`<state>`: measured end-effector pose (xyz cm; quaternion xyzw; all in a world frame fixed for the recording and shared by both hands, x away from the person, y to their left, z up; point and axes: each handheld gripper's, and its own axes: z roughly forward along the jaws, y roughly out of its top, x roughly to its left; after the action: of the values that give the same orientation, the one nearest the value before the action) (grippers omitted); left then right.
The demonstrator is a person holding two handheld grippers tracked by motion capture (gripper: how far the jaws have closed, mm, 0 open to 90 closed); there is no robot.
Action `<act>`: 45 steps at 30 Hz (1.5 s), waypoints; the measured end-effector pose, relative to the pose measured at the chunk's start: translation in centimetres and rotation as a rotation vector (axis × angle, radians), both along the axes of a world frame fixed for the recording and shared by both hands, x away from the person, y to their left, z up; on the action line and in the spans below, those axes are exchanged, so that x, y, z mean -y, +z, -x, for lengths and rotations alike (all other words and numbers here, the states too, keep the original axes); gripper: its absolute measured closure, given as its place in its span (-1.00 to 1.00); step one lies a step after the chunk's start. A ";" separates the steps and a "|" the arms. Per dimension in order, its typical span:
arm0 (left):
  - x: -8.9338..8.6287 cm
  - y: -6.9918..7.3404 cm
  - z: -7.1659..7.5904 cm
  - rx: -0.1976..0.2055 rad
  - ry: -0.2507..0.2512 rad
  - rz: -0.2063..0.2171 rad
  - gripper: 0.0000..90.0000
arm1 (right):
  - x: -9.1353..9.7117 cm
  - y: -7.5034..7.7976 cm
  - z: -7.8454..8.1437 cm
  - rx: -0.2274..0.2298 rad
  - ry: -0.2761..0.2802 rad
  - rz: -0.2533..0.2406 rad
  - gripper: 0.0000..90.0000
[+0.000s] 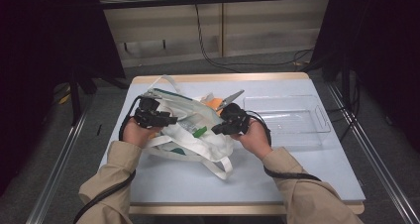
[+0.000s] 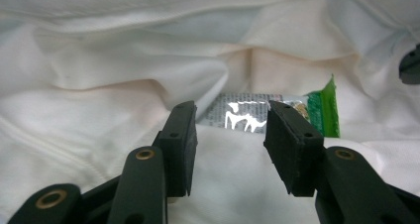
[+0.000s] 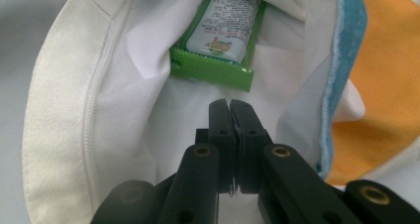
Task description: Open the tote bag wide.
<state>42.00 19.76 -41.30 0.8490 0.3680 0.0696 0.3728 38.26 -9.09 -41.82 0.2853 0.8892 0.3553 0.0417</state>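
white cloth tote bag (image 1: 190, 130) lies crumpled on the pale blue tabletop (image 1: 247, 179), left of a clear plastic tray (image 1: 292, 116). left gripper (image 1: 157, 116) at the bag's left side, right gripper (image 1: 229, 125) at its right, each in a hand with a tan sleeve. left gripper view: jaws stand apart over the white fabric, nothing between the pads; a green-edged foil snack packet (image 2: 277, 116) lies just beyond them in a fold. right gripper view: right gripper (image 3: 231, 105) jaws pressed together, a thin layer of bag cloth seemingly pinched between them; the packet (image 3: 220, 40) sits inside the bag opening, near the tips but apart.
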 end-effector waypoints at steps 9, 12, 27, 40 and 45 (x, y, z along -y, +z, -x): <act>0.6 -2.2 -0.2 -0.057 -0.055 -0.049 -0.02 | -0.1 -0.1 -0.2 0.008 -0.003 0.010 0.96; 0.7 -2.7 -0.3 -0.089 -0.062 -0.070 -0.03 | -0.1 0.0 -0.2 0.009 -0.004 0.013 0.95; 2.1 -3.8 0.4 -0.090 -0.127 -0.182 1.00 | 0.2 -0.1 -0.6 0.006 -0.027 0.012 0.89; 0.7 -2.6 1.5 -0.108 -0.114 -0.134 1.00 | 0.5 0.3 -1.6 0.003 -0.051 0.017 0.89; 0.3 -2.3 1.7 -0.110 -0.128 -0.137 1.00 | 0.7 0.3 -1.7 0.005 -0.054 0.017 0.89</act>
<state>40.31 19.44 -43.57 0.8967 0.3273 0.0237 0.2969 40.00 -9.76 -41.55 0.3078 0.8840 0.3473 0.0560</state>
